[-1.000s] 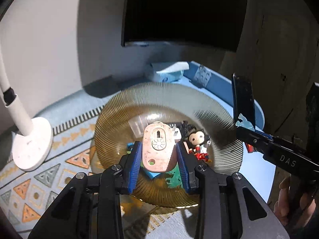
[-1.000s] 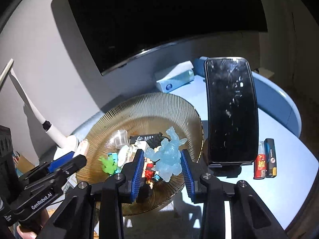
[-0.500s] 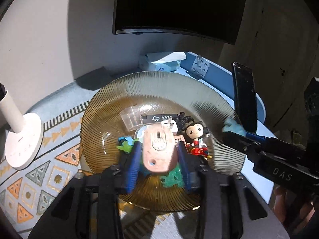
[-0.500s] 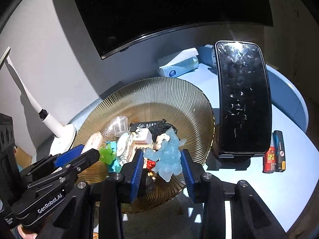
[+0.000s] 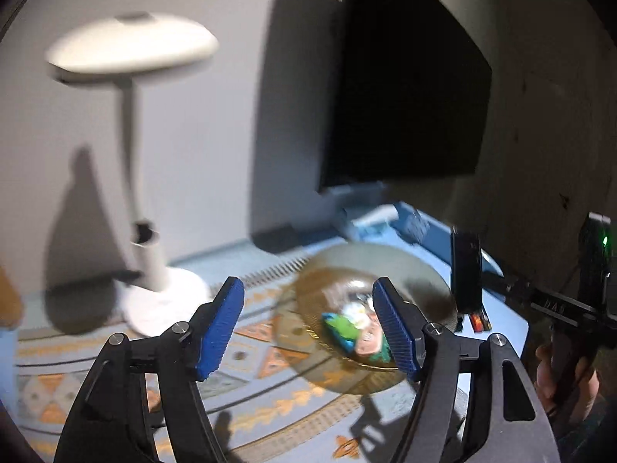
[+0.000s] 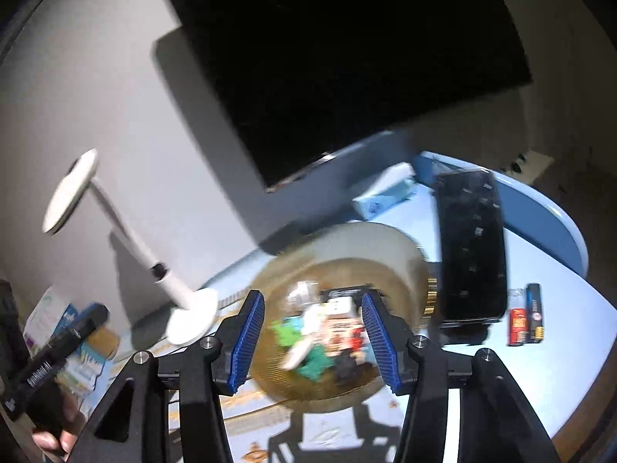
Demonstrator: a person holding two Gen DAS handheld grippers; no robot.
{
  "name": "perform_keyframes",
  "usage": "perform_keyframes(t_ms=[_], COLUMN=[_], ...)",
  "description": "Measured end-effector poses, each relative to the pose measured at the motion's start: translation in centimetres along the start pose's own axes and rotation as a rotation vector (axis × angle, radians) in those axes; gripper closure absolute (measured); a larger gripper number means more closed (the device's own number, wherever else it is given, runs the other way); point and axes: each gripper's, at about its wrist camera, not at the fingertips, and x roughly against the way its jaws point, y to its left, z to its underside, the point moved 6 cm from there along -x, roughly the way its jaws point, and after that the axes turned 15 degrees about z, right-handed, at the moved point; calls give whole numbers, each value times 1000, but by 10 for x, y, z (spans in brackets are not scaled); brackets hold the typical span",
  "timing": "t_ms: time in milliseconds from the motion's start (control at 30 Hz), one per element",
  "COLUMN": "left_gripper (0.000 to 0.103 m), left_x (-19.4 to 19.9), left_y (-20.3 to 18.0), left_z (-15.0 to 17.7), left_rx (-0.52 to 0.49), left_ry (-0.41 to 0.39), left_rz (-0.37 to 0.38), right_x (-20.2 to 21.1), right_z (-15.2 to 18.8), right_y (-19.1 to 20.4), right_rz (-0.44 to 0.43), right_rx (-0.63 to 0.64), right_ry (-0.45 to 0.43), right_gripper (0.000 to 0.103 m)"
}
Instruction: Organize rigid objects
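A dim room is seen: grey wall [image 6: 127, 123], dark wall-mounted screen [image 6: 347, 61], white desk lamp [image 5: 131, 58] casting hard shadows, light-blue table [image 6: 540, 362] with patterned mat [image 5: 270, 397].

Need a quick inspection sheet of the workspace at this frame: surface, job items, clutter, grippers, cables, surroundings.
Surface: blue table with a patterned mat at its near side.
Job's things: amber ribbed dish holding a blurred pile of small toys; individual pieces cannot be told apart.
Clutter: upright phone on a stand, two lighters, tissue pack, white desk lamp, boxes at far left.
Grippers: left gripper open, empty; right gripper open, empty; both above the dish.
Cables: nothing seen.
Surroundings: dark monitor against a grey wall.
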Motion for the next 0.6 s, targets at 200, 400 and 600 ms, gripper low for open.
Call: perform_keyframes(t_ms=[200,400,600], left_gripper=[35,26,26], left_x=[89,155,147], left_y=[16,43,79], left_z=[-13,4,62], left_rx=[10,63,123], left_ry=[-133,-218,-137], left_rz=[-100,-230,-353], right_x=[34,45,13], right_z=[10,38,104], right_y=[72,132,180], right_rz=[-88,-147,-132], right_rx=[121,237,360], right_ry=[-45,-44,36], right_gripper=[52,51,51])
